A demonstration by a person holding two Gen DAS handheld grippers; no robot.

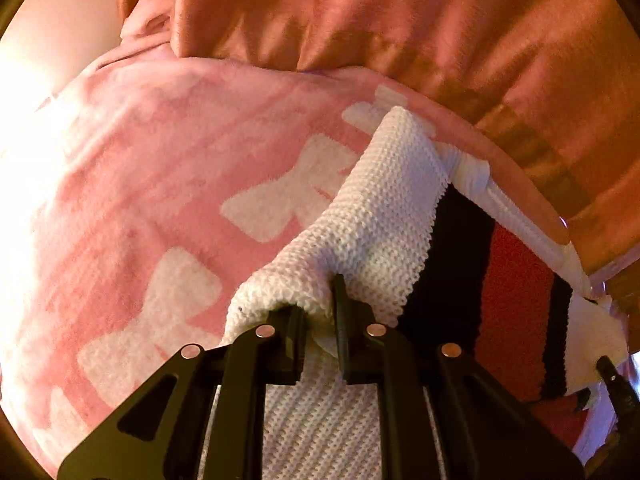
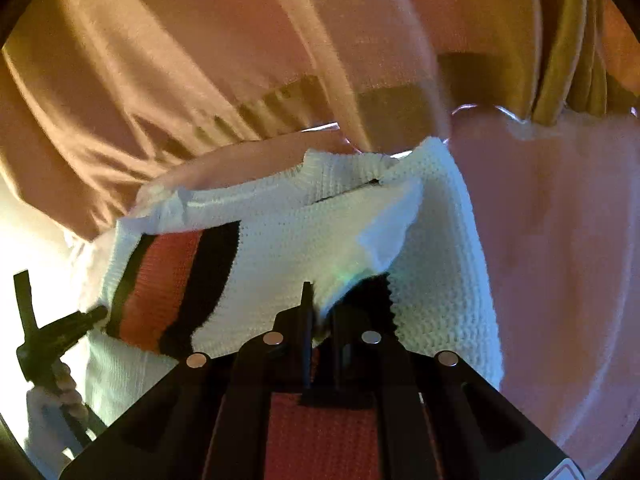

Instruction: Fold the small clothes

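A small white knit sweater (image 1: 380,208) with red and black stripes lies spread over a pink blanket. In the left wrist view my left gripper (image 1: 320,308) is shut on a bunched white fold of it. The right wrist view shows the same sweater (image 2: 288,232), with my right gripper (image 2: 324,304) shut on its near edge beside a black stripe. The left gripper (image 2: 92,314) also appears at that view's left, gripping the sweater's far side. A tip of the right gripper (image 1: 604,364) shows at the sweater's right corner.
The pink fleece blanket (image 1: 160,160) with white bow shapes covers the surface under the sweater. Orange-brown draped cloth (image 1: 400,20) hangs along the far edge, also seen as draped cloth (image 2: 200,60). A person's hand (image 2: 68,388) holds the left gripper's handle.
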